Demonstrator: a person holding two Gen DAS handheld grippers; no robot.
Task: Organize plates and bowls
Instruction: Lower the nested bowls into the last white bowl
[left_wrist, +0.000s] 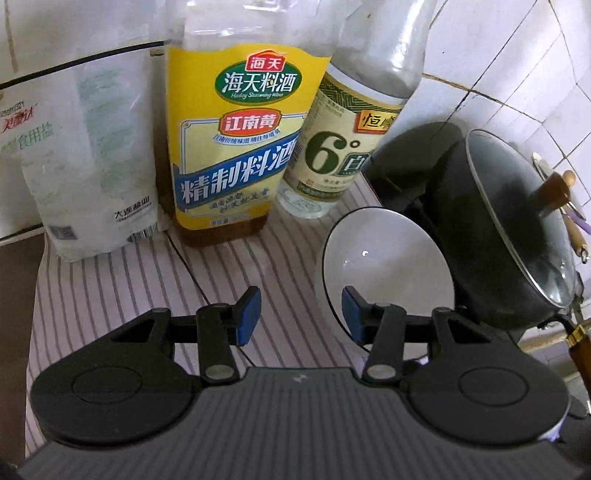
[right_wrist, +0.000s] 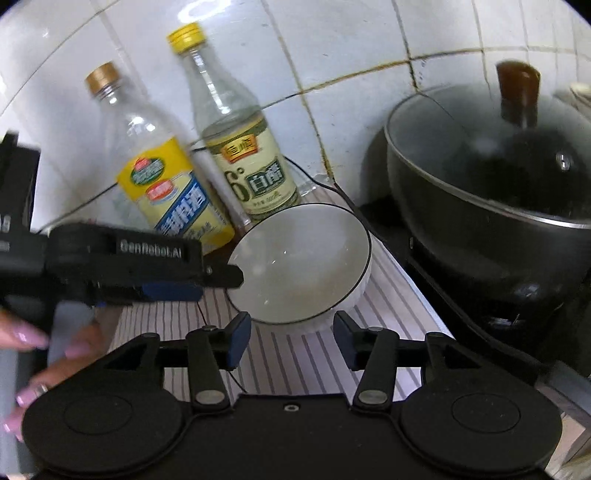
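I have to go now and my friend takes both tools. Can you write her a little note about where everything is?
Left tool: open, holding nothing, its right finger at the white bowl's rim.
Right tool: open, empty, just short of the same bowl.
The bowl sits upright and empty on the striped mat, in front of the vinegar bottle and cooking wine bottle, beside the lidded black pot.
Done: nothing visible yet. No plates in view.
Left: grip the bowl and put it away.

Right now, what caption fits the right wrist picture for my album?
Open right gripper hovers before a white bowl on the striped mat, beside two bottles and a lidded black pot.
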